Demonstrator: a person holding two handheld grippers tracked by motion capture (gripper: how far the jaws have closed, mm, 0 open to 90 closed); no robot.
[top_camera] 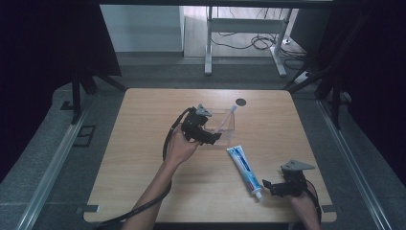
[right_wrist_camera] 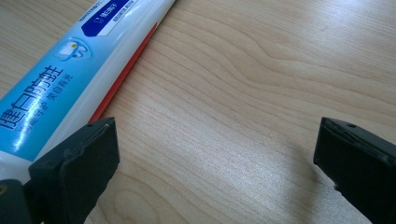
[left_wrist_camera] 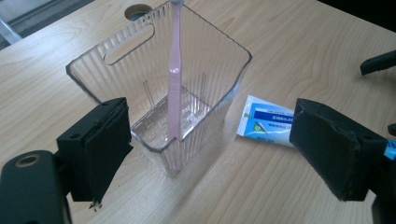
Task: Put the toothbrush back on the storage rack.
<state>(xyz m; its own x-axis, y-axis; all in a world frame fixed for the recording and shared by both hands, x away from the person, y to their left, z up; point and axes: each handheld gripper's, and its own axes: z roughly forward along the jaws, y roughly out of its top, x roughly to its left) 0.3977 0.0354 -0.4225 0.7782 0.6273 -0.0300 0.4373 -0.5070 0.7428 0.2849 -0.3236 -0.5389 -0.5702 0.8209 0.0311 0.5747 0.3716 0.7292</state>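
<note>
A clear ribbed plastic holder (left_wrist_camera: pixel 154 84) (top_camera: pixel 224 123) stands on the wooden table, and a pink toothbrush (left_wrist_camera: pixel 174 79) (top_camera: pixel 231 111) leans upright inside it. My left gripper (left_wrist_camera: pixel 205 154) (top_camera: pixel 215 137) is open just in front of the holder, with nothing between its jaws. A white and blue toothpaste tube (top_camera: pixel 244 170) (right_wrist_camera: pixel 74 60) (left_wrist_camera: pixel 264 122) lies flat on the table to the right of the holder. My right gripper (right_wrist_camera: pixel 210 163) (top_camera: pixel 265 184) is open near the table's front right, beside the tube's cap end, its jaws wide and nothing gripped.
The table (top_camera: pixel 143 158) has a round cable hole (top_camera: pixel 240 101) at its far edge behind the holder. A cable (top_camera: pixel 143 206) trails from the left gripper along the forearm. Beyond the table stand metal desk legs (top_camera: pixel 208 43) and dark curtains on both sides.
</note>
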